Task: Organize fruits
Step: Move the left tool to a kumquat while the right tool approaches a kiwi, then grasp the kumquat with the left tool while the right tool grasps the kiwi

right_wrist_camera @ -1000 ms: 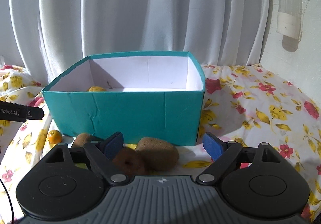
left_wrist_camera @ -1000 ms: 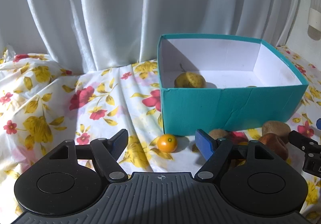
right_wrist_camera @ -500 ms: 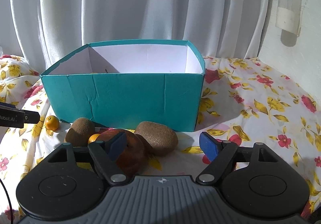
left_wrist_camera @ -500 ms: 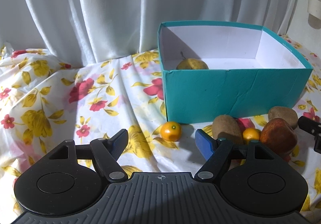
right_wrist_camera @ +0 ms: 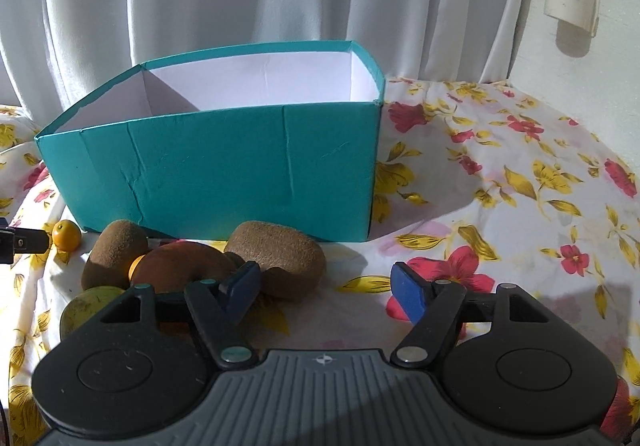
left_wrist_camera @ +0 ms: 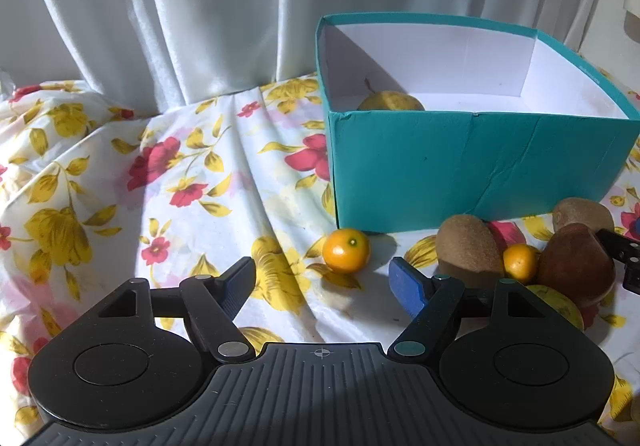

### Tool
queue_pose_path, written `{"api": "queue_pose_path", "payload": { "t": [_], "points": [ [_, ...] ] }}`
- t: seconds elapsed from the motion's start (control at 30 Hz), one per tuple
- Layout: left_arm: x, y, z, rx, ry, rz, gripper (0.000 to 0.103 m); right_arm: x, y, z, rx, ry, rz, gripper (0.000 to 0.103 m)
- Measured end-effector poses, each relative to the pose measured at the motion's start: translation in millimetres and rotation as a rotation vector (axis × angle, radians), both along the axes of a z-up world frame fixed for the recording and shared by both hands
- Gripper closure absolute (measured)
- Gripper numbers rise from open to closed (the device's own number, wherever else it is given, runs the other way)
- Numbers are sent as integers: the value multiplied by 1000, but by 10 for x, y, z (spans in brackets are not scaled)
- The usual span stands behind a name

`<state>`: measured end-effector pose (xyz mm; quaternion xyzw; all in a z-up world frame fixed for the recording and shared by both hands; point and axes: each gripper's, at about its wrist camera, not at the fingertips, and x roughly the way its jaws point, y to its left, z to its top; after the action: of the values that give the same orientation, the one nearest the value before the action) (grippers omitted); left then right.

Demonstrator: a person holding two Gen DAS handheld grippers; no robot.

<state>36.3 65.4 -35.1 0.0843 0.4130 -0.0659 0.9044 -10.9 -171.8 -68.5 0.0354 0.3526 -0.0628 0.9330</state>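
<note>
Right wrist view: the right gripper (right_wrist_camera: 325, 292) has just been closing, jaws still apart, nothing pinched. Just beyond its left jaw a fuzzy brown kiwi (right_wrist_camera: 280, 258) lies lengthwise across the view. Left gripper (left_wrist_camera: 323, 280) gapes, a small orange (left_wrist_camera: 346, 250) beyond.

Two kiwis (right_wrist_camera: 276, 260), two small oranges (left_wrist_camera: 346, 250), one teal box (right_wrist_camera: 224, 174).

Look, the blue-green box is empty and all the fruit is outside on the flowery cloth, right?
Not quite. The box is not empty: the left wrist view shows one yellow fruit with a stem already inside it, near the front wall. The other fruit, like the little orange one and the brown kiwis, does lie outside on the flowery cloth.
</note>
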Motion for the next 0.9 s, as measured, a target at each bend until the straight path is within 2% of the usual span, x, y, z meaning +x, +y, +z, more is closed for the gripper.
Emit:
{"api": "queue_pose_path", "payload": {
  "t": [0.37,0.7,0.83,0.9],
  "points": [
    [67,-65,-118,15,32,-19,24,107,78,-21,-14,16,95,37],
    [145,-76,-211,23,41,-35,25,269,152,-107,26,27,135,37],
    [192,-97,-242,31,28,-48,28,347,167,-155,24,35,141,37],
    [219,-100,-259,32,18,-55,31,384,167,-204,39,59,146,42]
  ]
}}
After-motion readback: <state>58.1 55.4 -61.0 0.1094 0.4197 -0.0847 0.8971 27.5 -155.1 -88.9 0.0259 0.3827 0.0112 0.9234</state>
